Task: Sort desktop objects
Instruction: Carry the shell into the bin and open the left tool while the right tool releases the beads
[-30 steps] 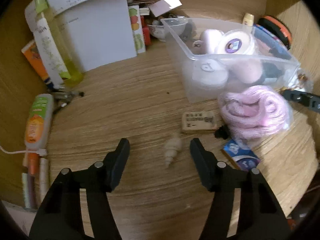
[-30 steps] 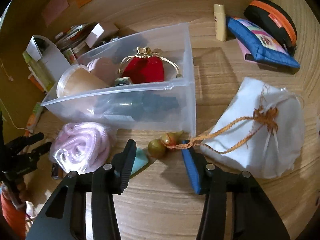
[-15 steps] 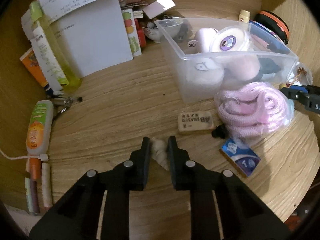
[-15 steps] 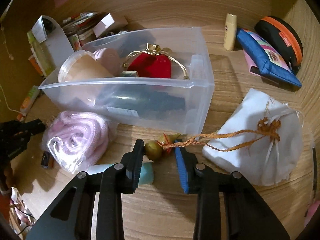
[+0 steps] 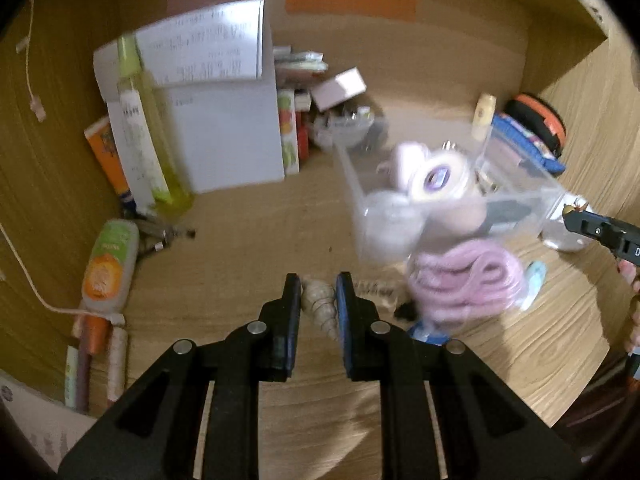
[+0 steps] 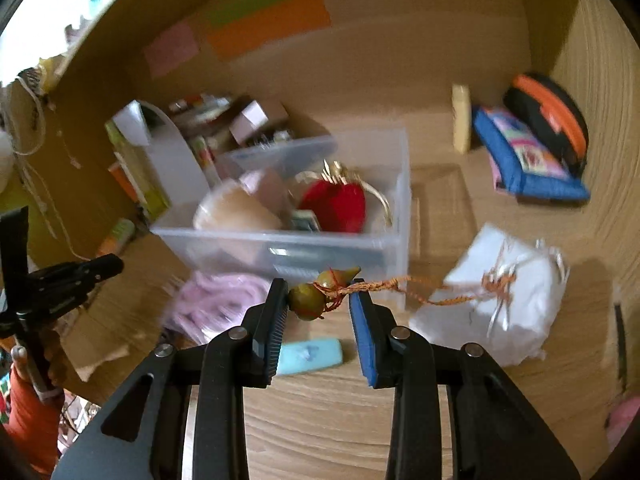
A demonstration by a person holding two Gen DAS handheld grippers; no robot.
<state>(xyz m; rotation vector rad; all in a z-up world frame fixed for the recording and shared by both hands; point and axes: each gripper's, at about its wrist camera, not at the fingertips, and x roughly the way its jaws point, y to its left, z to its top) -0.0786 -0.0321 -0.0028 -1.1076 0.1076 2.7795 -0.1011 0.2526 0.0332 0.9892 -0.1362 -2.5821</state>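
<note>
My left gripper (image 5: pixel 318 290) is shut on a pale spiral seashell (image 5: pixel 320 306) and holds it above the wooden desk. My right gripper (image 6: pixel 319 298) is shut on olive-green gourd beads (image 6: pixel 310 300) tied to an orange cord (image 6: pixel 400 286) that runs to a white pouch (image 6: pixel 508 292). The clear plastic bin (image 5: pixel 448 200) stands ahead and right of the left gripper, holding round pink and white containers. In the right wrist view the bin (image 6: pixel 304 240) holds a red pouch (image 6: pixel 334 206) and sits just beyond the beads.
A pink rope coil (image 5: pixel 468 280) and an eraser lie before the bin. Bottles (image 5: pixel 140 132), papers (image 5: pixel 224 120) and a tube (image 5: pixel 108 268) crowd the left. A blue pouch (image 6: pixel 528 160) and a black-orange case (image 6: pixel 548 116) sit at back right. A light-blue eraser (image 6: pixel 310 356) lies under the right gripper.
Both grippers have lifted their catch off the desk and the views tilted up toward the back wall. The cord to the white pouch is now stretched.
</note>
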